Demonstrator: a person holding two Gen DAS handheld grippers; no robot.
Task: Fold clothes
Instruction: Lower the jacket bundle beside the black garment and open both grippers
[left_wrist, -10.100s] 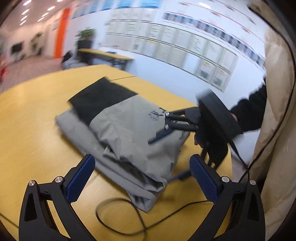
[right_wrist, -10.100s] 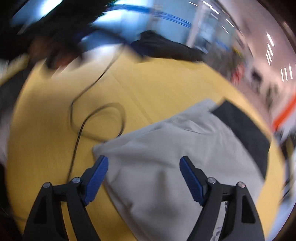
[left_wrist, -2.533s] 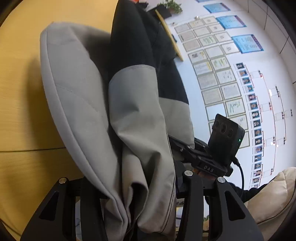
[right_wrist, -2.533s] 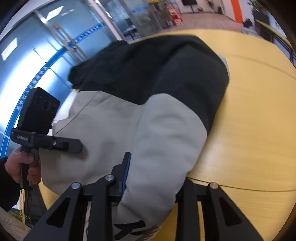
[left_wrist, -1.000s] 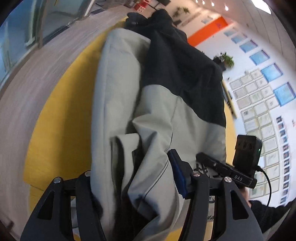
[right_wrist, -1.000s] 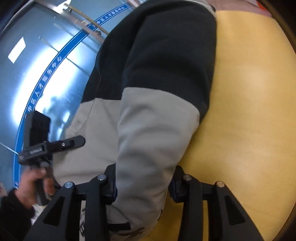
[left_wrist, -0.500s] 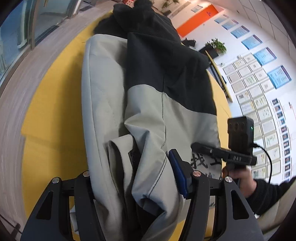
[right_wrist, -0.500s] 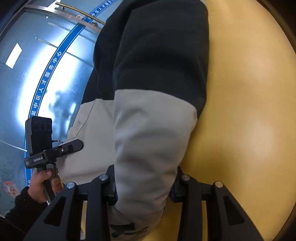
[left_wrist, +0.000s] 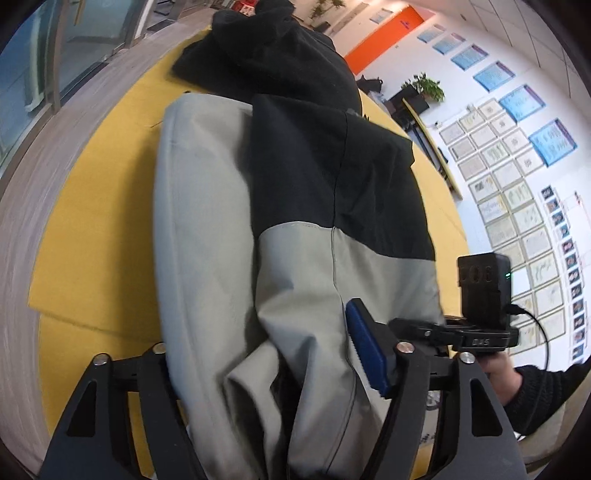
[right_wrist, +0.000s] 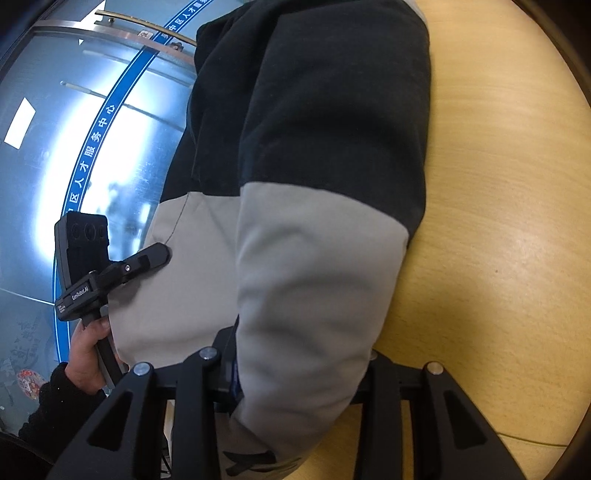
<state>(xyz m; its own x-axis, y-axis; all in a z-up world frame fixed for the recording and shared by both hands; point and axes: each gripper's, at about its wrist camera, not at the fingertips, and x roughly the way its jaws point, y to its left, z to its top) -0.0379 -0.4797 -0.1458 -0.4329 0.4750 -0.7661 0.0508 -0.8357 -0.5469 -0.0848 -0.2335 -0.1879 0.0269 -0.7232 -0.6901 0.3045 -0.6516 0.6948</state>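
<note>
One wooden table (left_wrist: 92, 236) fills the room's middle, yellow-topped, and it carries everything worth watching. In the left wrist view its bare top shows from about 7 to 10 o'clock; in the right wrist view it (right_wrist: 498, 184) spreads from 1 down to 5 o'clock.

One jacket (left_wrist: 295, 229) lies along the table, grey at the near end and black at the far end. From the left camera it runs from 6 o'clock up to 12, and a rumpled black part, maybe a hood, bunches at the top. From the right camera the same jacket (right_wrist: 314, 258) reaches from 6 to 12 o'clock, with one sleeve, grey below and black above, lying on top of the body.

Two grippers are at work, both at the grey hem end. The left gripper (left_wrist: 269, 365) is clenched on a bunched fold of the jacket; cloth fills the space between its fingers, and one blue pad (left_wrist: 365, 347) shows at about 4 o'clock, pressed against the fabric. It also appears in the right wrist view (right_wrist: 159, 254) at 9 o'clock, tip touching the grey cloth. The right gripper (right_wrist: 299, 373) grips the grey sleeve end, cloth packed between its fingers. It shows in the left wrist view (left_wrist: 443, 332) at 4 o'clock, just beside the hem.

Two hands hold the handles: the right one (left_wrist: 498, 373) and the left one (right_wrist: 86, 354).
</note>
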